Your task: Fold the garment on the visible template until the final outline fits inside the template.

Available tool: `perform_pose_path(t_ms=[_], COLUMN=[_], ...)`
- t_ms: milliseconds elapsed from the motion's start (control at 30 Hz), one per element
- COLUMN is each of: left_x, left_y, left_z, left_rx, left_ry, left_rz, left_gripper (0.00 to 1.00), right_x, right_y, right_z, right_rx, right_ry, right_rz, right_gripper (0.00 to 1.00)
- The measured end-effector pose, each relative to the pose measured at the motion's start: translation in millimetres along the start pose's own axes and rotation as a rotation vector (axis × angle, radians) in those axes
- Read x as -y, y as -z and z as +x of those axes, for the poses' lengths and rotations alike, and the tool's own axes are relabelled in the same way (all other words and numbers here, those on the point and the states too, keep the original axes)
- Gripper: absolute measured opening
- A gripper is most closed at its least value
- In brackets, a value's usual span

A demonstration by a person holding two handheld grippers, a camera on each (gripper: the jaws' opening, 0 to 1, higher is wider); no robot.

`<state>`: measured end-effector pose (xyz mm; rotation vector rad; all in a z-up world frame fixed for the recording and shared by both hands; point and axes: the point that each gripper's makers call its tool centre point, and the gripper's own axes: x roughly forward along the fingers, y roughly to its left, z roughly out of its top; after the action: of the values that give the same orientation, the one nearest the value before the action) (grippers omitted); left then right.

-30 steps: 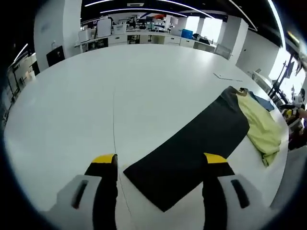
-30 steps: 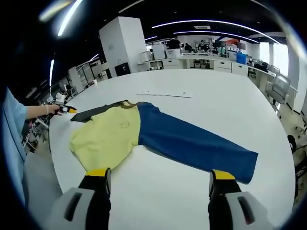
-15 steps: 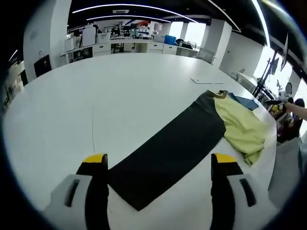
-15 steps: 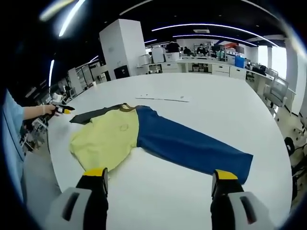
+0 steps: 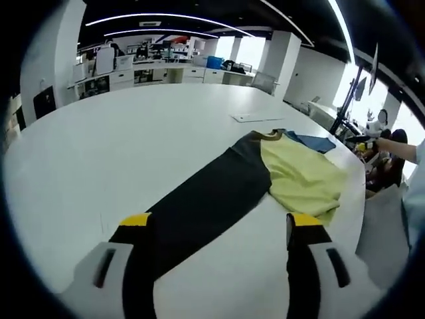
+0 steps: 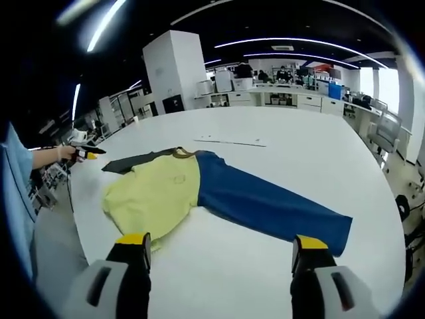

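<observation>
On the white tabletop (image 6: pixel 279 133) we see the garment (image 6: pixel 199 189) spread flat, lying along the near edge where the person stands. It is a long-sleeved top with a pale yellow body (image 6: pixel 153 196), one blue sleeve (image 6: pixel 265 206) and one black sleeve (image 5: pixel 199 206), and a brownish collar (image 6: pixel 178 152) at the neck.

From the right gripper view we look across the yellow body toward the blue sleeve, which stretches away to the right and ends in a squared cuff well short of the far edge. The black sleeve shows there as a dark strip beyond the yellow, running toward the left edge.

From the left gripper view the black sleeve runs up from between our jaws to the yellow body, with a bit of the blue sleeve showing past the collar. The yellow hem sits near the tabletop's right-hand edge in that view.

A thin pale strip (image 6: pixel 229 141) lies on the tabletop beyond the collar, apart from the garment; we cannot tell what it is.

Our left gripper (image 5: pixel 219 222) hangs above the black sleeve with its yellow-tipped jaws spread wide, nothing between them. Our right gripper (image 6: pixel 219 246) hangs over bare tabletop just short of the garment, jaws likewise spread wide and clamping nothing.

At the left of the right gripper view a light blue sleeve (image 6: pixel 16 193) and a hand (image 6: pixel 66 154) appear, the hand grasping the other gripper.

Benches and cabinets (image 6: pixel 279 96) line the far side of the room.
</observation>
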<state>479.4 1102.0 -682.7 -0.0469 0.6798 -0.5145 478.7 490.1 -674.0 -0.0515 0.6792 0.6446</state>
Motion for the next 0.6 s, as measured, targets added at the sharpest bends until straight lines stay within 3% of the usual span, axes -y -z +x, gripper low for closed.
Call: perform_pose_path(t_ms=[167,200,233,600], left_x=[26.6,32.3,48.0,91.8], left_y=[5.2,5.4,6.2,9.7], left_z=[0,0,-1,1], left_rx=[0.011,0.018,0.026,0.062], left_ry=[0.033,0.038,0.051,0.085], left_rz=[-0.002,-0.002,-0.002,0.015], left_gripper=[0.74,0.73,0.72,0.68], right_x=[-8,-17,-18,-33], right_y=[2.1,4.7,5.0,19.6], right_z=[-4,-6,-6,-10], right_rx=[0.005,0.008,0.009,0.007], right_ry=[-0.009,-0.026,-0.027,-0.066], right_rz=[-0.022,-0.043,-0.044,-0.055], right_gripper=[0.88,0.87,0.87,0.86])
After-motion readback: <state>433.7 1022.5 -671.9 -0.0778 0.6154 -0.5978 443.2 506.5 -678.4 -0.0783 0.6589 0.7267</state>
